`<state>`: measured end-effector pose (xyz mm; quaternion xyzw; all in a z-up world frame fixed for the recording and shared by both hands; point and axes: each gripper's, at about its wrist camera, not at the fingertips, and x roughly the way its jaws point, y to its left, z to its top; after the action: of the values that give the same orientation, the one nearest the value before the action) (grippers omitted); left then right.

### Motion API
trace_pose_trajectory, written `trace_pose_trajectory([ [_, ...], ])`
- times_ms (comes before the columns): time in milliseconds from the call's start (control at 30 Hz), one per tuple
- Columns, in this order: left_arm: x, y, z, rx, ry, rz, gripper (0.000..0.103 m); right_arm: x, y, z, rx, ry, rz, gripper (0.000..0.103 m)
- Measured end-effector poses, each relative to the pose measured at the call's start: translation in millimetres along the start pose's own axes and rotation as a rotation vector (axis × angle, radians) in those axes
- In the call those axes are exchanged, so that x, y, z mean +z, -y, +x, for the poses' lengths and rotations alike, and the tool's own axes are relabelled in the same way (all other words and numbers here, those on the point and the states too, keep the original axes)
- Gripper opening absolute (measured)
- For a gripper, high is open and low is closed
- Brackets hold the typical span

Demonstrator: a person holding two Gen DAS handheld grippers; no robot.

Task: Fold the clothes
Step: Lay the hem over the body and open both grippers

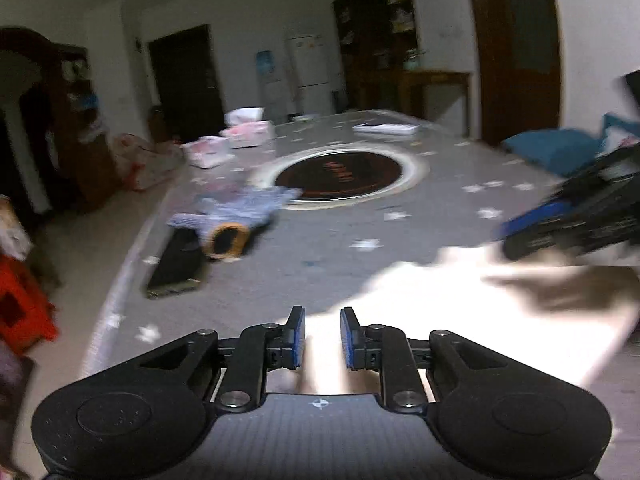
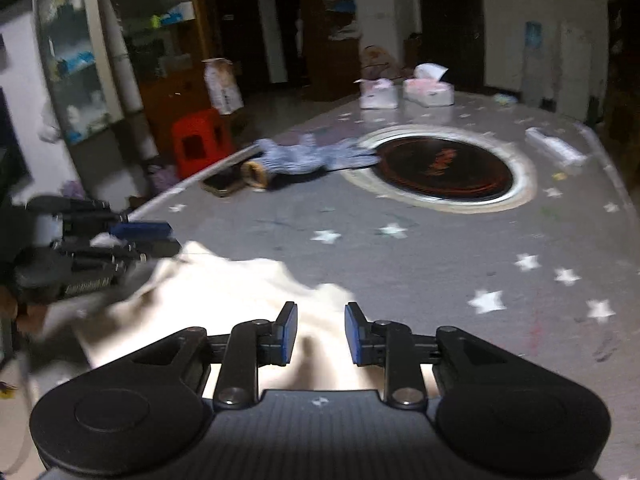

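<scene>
A cream-white garment lies crumpled on the near part of the grey star-patterned table; it also shows in the right wrist view. My left gripper is open above its near left edge, with cloth visible between the pads but not pinched. My right gripper is open over the garment's near side. Each gripper shows in the other's view, the right one and the left one, both at the cloth's edges. The views are motion-blurred.
A blue-grey glove with a tan cuff and a dark phone lie at the table's left edge. A round black hotplate sits mid-table, tissue packs behind. A red stool stands on the floor.
</scene>
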<state>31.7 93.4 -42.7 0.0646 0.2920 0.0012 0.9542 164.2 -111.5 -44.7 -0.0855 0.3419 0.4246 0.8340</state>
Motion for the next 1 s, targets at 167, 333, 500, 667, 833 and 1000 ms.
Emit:
trace_pose_trajectory([
  [167, -20, 19, -12, -0.074, -0.06, 0.019, 0.02, 0, -3, 18, 0.015, -0.018, 0.022, 0.034],
  [333, -28, 16, -15, -0.079, -0.067, 0.016, 0.021, 0, -6, 36, 0.03, -0.035, 0.045, 0.051],
  [500, -9, 5, -6, -0.089, -0.059, -0.055, 0.022, -5, -8, 29, 0.032, -0.017, 0.056, 0.073],
  [667, 7, -3, 14, -0.097, -0.062, -0.113, 0.022, -11, -9, 9, 0.029, 0.02, 0.062, 0.093],
  [833, 7, -4, 34, -0.076, -0.092, -0.121, 0.022, -17, -9, -10, 0.029, 0.053, 0.072, 0.103],
  [1000, 2, -4, 42, -0.055, -0.108, -0.109, 0.025, -27, -3, -15, 0.08, 0.035, 0.142, 0.103],
])
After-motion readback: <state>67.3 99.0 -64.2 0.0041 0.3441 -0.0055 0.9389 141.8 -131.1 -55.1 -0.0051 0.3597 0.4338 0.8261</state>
